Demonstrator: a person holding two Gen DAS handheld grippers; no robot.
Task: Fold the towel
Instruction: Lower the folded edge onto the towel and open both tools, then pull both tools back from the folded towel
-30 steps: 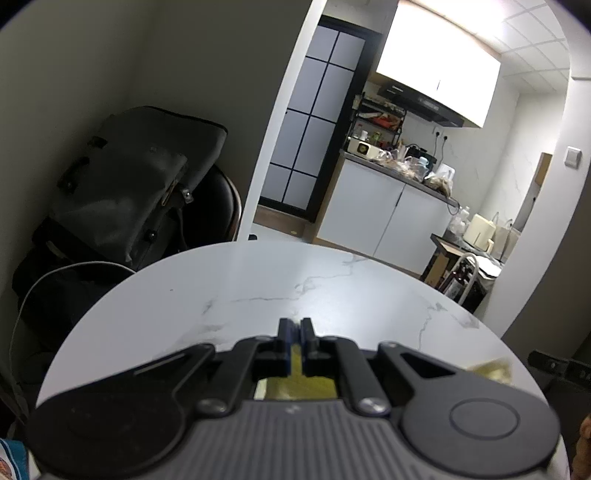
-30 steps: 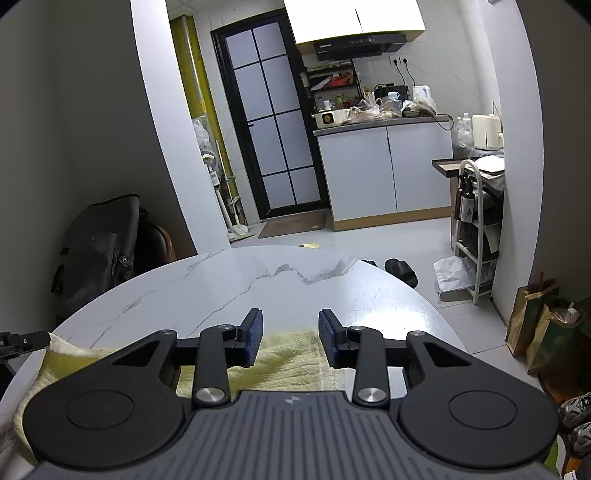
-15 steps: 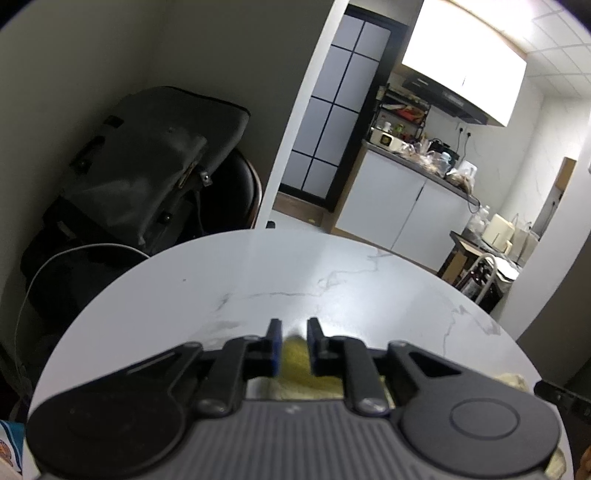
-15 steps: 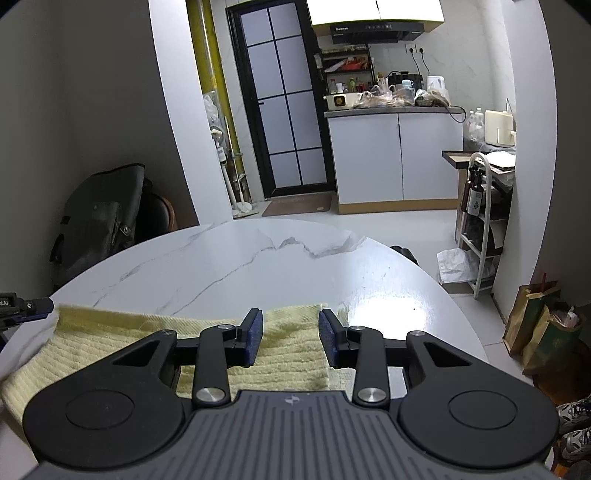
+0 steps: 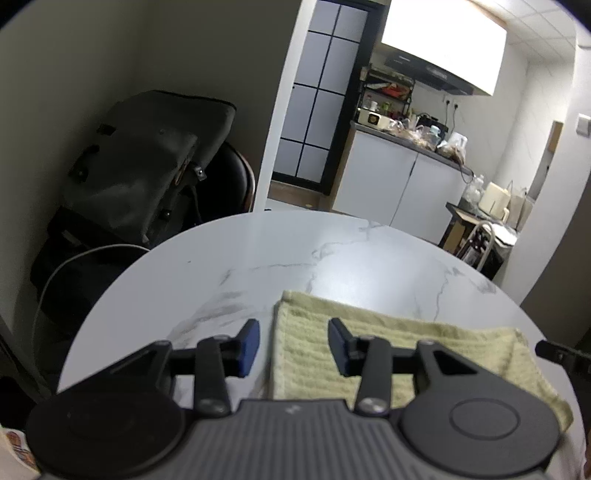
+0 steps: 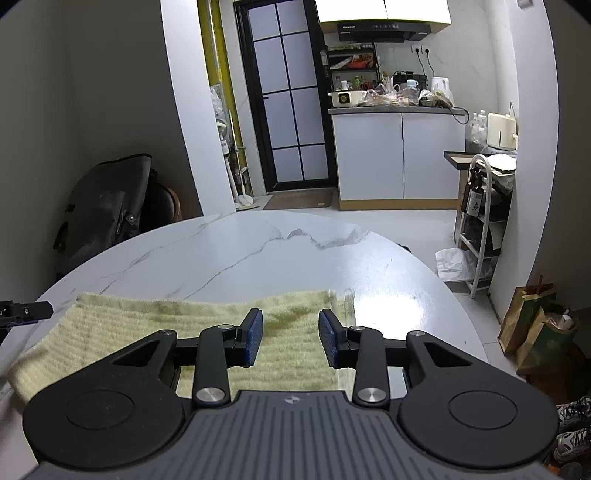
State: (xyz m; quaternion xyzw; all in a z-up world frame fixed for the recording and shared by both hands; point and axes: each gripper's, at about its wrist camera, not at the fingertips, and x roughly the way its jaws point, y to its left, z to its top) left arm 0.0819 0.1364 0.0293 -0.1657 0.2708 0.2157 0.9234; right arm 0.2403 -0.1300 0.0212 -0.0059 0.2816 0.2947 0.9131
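On the round white marble-veined table (image 6: pixel 258 254) lies the pale yellow-green towel (image 6: pixel 155 325), spread flat along the near edge, its ribbed weave visible in both wrist views. Seen from the left wrist view, the towel's left edge (image 5: pixel 275 343) shows a doubled layer, one border lying over another, and its far right corner appears turned over.

Left gripper (image 5: pixel 293 341): jaws have just been opening and now stand partly apart. The towel's left edge lies below and between the blue-padded fingers (image 5: pixel 248 347); neither pad presses on it, so nothing is held.

Right gripper (image 6: pixel 290 339): jaws stand partly apart, above the towel's right portion near its right edge. The blue pads (image 6: pixel 254 338) show a clear gap on either side and grip nothing. Whether the fingertips touch the cloth beneath cannot be told.

Each gripper's tip shows at the margin of the other's view: a dark tip (image 6: pixel 26 312) at the towel's left end, another (image 5: pixel 563 356) at its right corner.

Surroundings noted: a dark grey bag (image 5: pixel 147 162) resting on a chair beyond the table; a black-framed glazed door (image 6: pixel 284 99); white kitchen cabinets (image 6: pixel 399 155) with a cluttered counter; a range hood (image 6: pixel 384 29) bearing small lettering too fine to read; a white rack holding a dark labelled bottle (image 6: pixel 474 197), label unreadable; paper bags (image 6: pixel 532 321) on the floor at right. An emblem on the right gripper body (image 6: pixel 291 399) is legible only as a small round mark
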